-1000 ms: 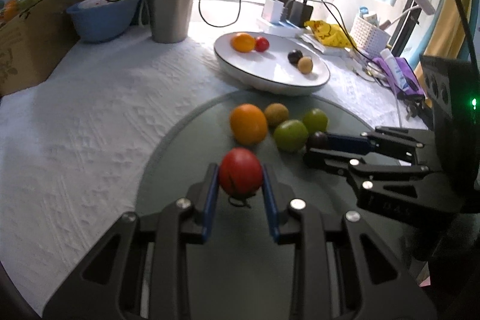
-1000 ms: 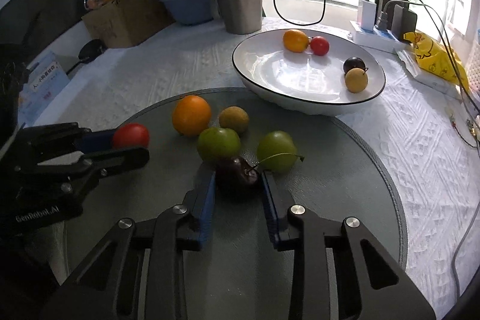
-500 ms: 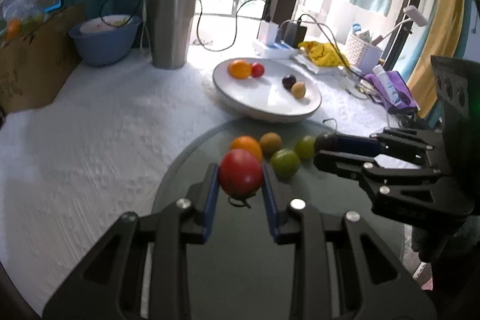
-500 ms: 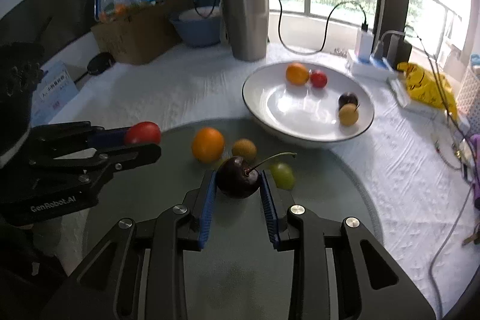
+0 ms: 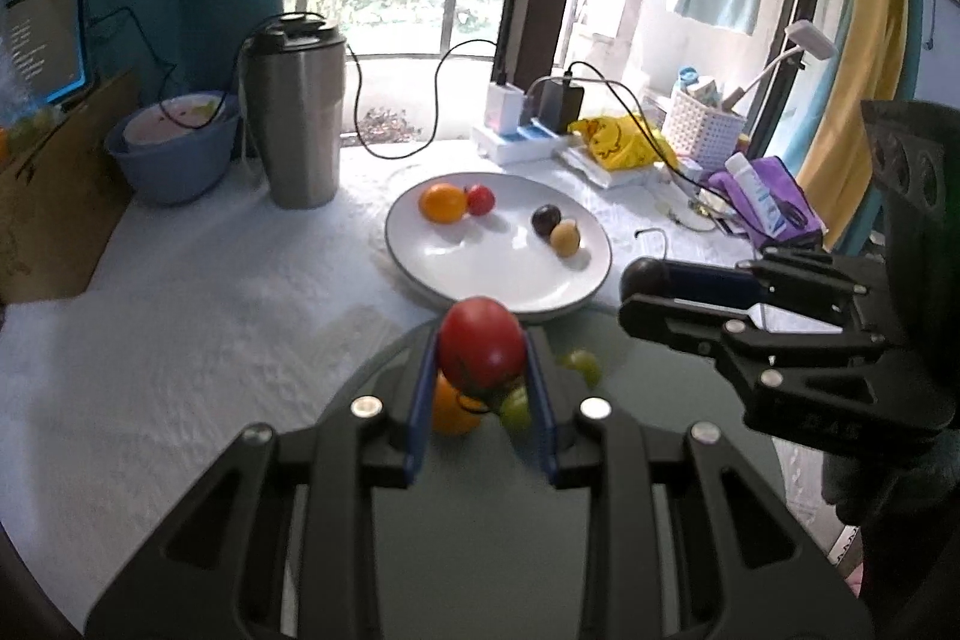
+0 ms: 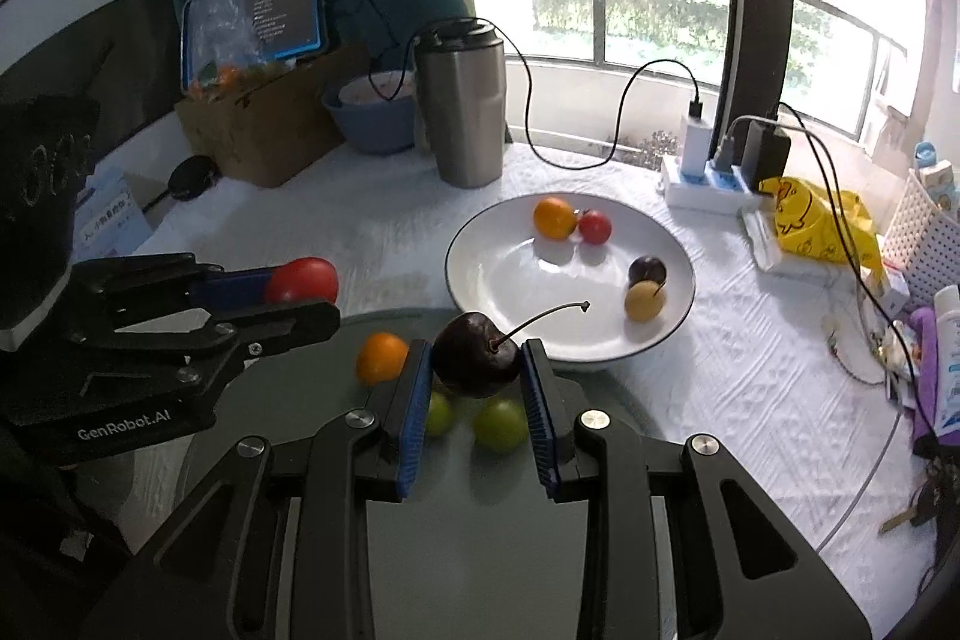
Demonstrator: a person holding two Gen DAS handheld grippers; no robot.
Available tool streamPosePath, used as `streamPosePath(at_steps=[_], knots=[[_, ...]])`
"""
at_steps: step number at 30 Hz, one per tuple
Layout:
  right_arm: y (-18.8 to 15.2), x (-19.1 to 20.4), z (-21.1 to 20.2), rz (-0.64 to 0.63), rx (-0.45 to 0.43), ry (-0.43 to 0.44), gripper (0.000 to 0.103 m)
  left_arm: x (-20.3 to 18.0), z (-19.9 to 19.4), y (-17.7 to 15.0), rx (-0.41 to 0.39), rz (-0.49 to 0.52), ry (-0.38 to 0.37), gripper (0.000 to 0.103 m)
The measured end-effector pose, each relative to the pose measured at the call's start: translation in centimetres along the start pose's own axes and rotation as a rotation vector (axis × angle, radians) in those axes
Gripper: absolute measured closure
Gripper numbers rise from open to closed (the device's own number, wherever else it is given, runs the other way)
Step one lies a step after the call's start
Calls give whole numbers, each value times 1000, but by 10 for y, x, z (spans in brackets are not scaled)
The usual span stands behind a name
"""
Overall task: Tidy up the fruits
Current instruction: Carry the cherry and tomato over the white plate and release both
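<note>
My left gripper (image 5: 481, 358) is shut on a red tomato (image 5: 481, 351) and holds it above the round grey mat (image 5: 648, 400). My right gripper (image 6: 477, 367) is shut on a dark cherry (image 6: 474, 361) with a long stem, also held above the mat. A white plate (image 6: 492, 274) beyond holds an orange (image 6: 554, 218), a small red tomato (image 6: 594, 227), a dark cherry (image 6: 647, 270) and a yellow-brown fruit (image 6: 644, 301). On the mat lie an orange (image 6: 381, 355) and two green fruits (image 6: 500, 424). Each gripper shows in the other's view.
A steel tumbler (image 5: 297, 112), a blue bowl (image 5: 174, 154) and a cardboard box (image 5: 54, 196) stand at the back left. A power strip with cables (image 6: 714, 184), a yellow bag (image 6: 810, 220) and a white basket (image 6: 918, 232) crowd the right side.
Both grippers have risen off the mat with their fruits and moved toward the white plate. The fruits left on the mat now lie below the fingers.
</note>
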State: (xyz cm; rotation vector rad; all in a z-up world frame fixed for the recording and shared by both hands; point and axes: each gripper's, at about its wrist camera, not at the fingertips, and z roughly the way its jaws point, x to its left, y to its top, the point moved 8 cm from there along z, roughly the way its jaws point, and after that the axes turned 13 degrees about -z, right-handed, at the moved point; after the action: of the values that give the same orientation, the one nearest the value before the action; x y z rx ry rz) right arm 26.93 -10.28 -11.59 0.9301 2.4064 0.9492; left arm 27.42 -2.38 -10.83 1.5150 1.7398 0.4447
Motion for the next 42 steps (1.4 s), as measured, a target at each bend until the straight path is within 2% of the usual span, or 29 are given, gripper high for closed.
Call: streamPosePath(at_steps=[12,20,32,42], knots=[[14,-39,20,15,10,-31,71,-11,36,28,4,23,-26,74],[12,-57,48,21,46,-42,71,-7,70,39,34,22,-24,74],[-2,-77,89,47,108,-63,71,1,116,41,97,7,5,74],[-5,-79,97,52,121,-75,71,2,126,39,135,-5,5,73]])
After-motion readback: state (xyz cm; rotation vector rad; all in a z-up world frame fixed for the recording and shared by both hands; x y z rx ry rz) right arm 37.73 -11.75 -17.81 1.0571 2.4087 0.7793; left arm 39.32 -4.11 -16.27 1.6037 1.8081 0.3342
